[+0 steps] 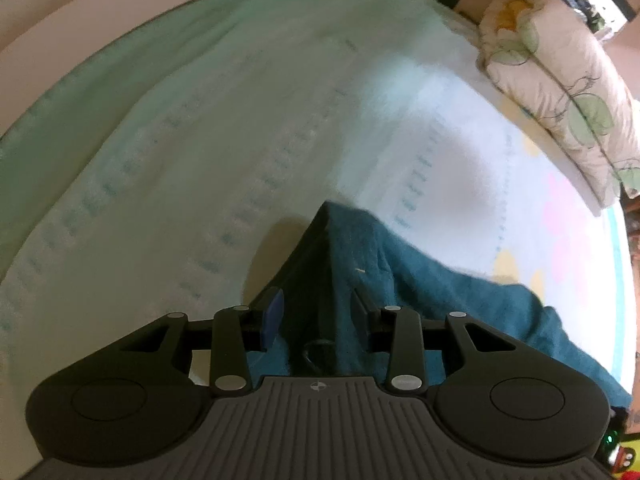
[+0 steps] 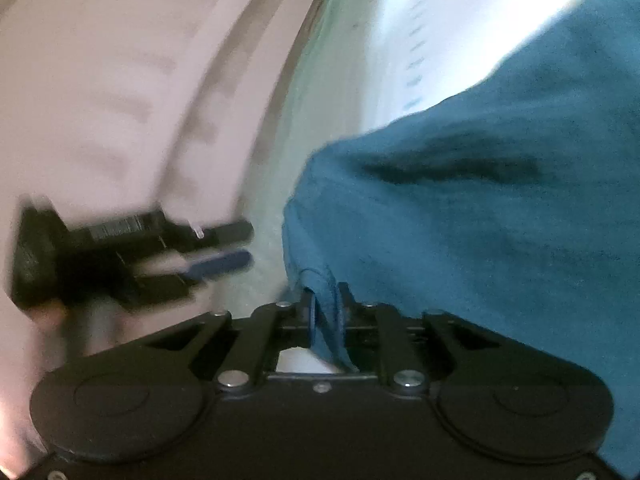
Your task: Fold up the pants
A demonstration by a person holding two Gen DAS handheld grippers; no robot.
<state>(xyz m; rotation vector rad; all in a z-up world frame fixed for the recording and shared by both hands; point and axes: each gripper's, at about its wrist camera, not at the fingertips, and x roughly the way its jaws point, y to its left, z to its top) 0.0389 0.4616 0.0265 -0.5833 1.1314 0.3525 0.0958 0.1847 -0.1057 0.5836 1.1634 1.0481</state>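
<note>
Teal pants (image 1: 400,272) lie bunched on the bed (image 1: 200,140). The right tool (image 2: 325,312) pinches a fabric edge; the left tool (image 1: 316,316) stands half-open astride a raised fold, not pressing. Advise drawing both edges taut and level before laying over.

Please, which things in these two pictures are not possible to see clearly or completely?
- Pants: left wrist view, the near part is hidden behind the left gripper; whether its pads press the cloth is unclear.
- Pants, right wrist view: cut off by the right edge; shape unknown.
- Left gripper seen from the right wrist: motion blur.
- Pillow: cut off by the right edge.
- Right gripper: the pinched fold covers its pads.
</note>
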